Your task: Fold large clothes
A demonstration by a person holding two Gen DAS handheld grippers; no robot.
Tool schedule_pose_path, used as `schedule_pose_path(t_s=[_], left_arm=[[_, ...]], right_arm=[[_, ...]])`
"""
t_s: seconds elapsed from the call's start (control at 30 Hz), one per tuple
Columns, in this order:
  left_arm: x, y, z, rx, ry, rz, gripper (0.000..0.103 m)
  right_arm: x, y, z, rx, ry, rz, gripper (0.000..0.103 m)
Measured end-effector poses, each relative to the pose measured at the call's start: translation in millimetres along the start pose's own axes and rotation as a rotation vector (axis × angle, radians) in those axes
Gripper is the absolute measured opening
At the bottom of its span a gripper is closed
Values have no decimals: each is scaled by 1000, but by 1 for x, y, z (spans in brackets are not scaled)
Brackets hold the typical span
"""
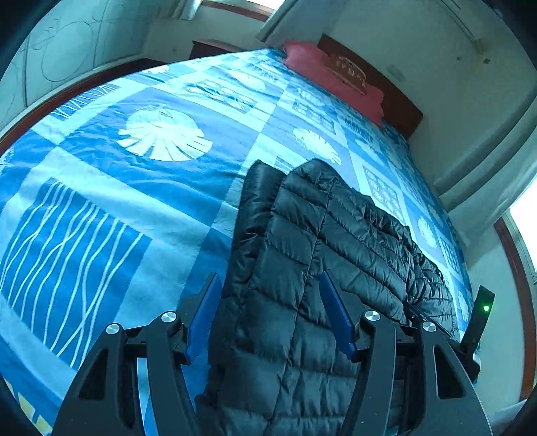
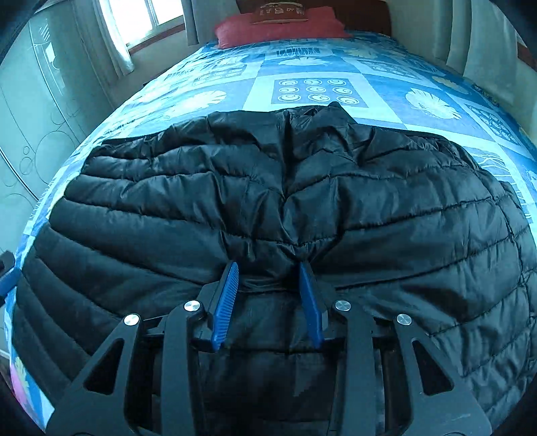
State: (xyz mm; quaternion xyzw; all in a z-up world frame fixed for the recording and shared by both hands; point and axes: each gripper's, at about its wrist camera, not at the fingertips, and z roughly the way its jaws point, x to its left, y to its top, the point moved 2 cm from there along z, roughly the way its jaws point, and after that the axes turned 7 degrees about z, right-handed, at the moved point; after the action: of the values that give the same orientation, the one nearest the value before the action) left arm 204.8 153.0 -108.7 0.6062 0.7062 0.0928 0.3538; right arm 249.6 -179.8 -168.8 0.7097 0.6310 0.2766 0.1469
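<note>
A black quilted puffer jacket lies across a blue patterned bedspread. My left gripper straddles one end of it. A thick fold fills the gap between its blue pads, which press on both sides. In the right wrist view the jacket spreads wide over the bedspread. My right gripper is shut on a bunch of fabric at the near edge, and creases run in to its fingertips. The right gripper's body shows at the jacket's far end. A blue pad of the left gripper peeks in at the left edge.
A red pillow and a dark wooden headboard are at the head of the bed. A pale wardrobe stands on the left, with a curtained window beside it. Bare bedspread stretches beyond the jacket.
</note>
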Motion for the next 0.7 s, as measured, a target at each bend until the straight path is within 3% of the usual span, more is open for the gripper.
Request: schedule_pose_path(t_s=[0.07,0.37,0.57,0.7], left_arm=[[0,2,6,11,-10,4,68],[0,5,40,86,-13,2,68],[-4,7,62,139,-24,29,81],[7,3,81,189,-85,2,83]], right_arm=[[0,-1,1,0,-2,-1,37],[4,-9,0,-24,-13,-15,37],[5,-11,-1,-29,-15,-18,38],[5,-11,-1,-28,-13,-17,38]])
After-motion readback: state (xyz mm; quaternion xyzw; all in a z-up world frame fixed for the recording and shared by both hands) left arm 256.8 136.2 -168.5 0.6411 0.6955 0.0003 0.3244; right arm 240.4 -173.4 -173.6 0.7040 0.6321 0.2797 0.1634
